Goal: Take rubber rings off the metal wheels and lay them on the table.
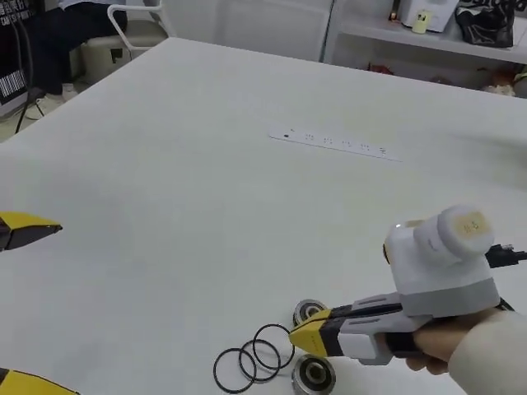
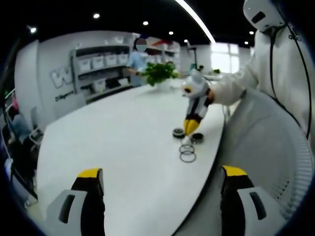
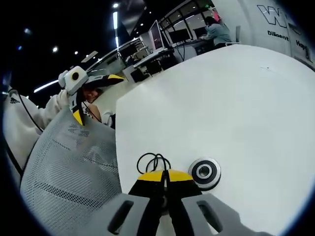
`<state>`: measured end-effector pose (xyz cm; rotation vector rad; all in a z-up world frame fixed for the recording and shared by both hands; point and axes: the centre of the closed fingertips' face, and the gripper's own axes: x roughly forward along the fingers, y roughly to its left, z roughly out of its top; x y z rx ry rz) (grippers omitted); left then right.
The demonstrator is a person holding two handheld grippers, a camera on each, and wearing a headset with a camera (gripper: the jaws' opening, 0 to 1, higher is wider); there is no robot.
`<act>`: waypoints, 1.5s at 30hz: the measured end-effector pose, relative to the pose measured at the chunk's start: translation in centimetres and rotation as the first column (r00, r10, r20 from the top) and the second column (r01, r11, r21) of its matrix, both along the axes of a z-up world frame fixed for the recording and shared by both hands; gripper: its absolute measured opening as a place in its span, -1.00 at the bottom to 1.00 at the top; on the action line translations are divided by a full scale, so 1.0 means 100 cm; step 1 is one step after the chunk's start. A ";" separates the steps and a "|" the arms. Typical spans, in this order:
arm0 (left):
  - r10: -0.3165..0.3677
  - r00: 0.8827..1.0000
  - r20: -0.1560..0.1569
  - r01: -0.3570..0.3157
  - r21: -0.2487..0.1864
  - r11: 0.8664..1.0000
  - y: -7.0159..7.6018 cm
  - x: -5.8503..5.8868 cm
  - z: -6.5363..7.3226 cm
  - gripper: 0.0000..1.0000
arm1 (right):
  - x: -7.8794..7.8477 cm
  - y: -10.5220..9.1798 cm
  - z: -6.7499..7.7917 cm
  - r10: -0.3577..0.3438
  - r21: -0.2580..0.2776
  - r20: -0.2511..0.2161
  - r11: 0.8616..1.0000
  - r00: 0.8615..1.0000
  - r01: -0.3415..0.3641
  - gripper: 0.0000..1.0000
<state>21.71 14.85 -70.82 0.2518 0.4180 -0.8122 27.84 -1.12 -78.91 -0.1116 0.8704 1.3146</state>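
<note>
Two metal wheels lie near the table's front edge, one point(image 1: 309, 311) just behind my right gripper's tips and one point(image 1: 314, 374) in front of them. Three black rubber rings point(image 1: 257, 360) lie flat and overlapping to their left. My right gripper point(image 1: 306, 333) is shut, its yellow tips at the edge of the nearest ring; whether it pinches that ring I cannot tell. In the right gripper view the shut tips point(image 3: 165, 177) sit between the rings point(image 3: 153, 161) and a wheel point(image 3: 204, 172). My left gripper point(image 1: 33, 304) is held wide open, far left of the rings point(image 2: 187, 152), nothing between its jaws.
A white power strip point(image 1: 333, 141) lies on the far part of the white table point(image 1: 206, 189). A grey mesh chair point(image 3: 69, 167) stands at the table's near edge. Shelves and a seated person are in the background.
</note>
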 end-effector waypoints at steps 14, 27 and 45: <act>-0.006 1.000 -0.010 0.006 -0.006 1.000 -0.002 0.002 -0.001 0.99 | 0.004 -0.005 -0.010 0.001 -0.041 0.024 0.999 1.000 0.000 -1.00; -0.010 1.000 -0.015 0.010 -0.008 1.000 -0.004 0.001 -0.002 0.99 | 0.006 -0.008 -0.010 -0.008 -0.047 0.028 0.999 1.000 0.009 -0.94; -0.027 1.000 -0.011 0.027 0.010 1.000 -0.004 0.003 0.006 0.98 | 0.019 -0.019 0.015 -0.072 0.016 0.065 0.997 0.995 0.071 -0.86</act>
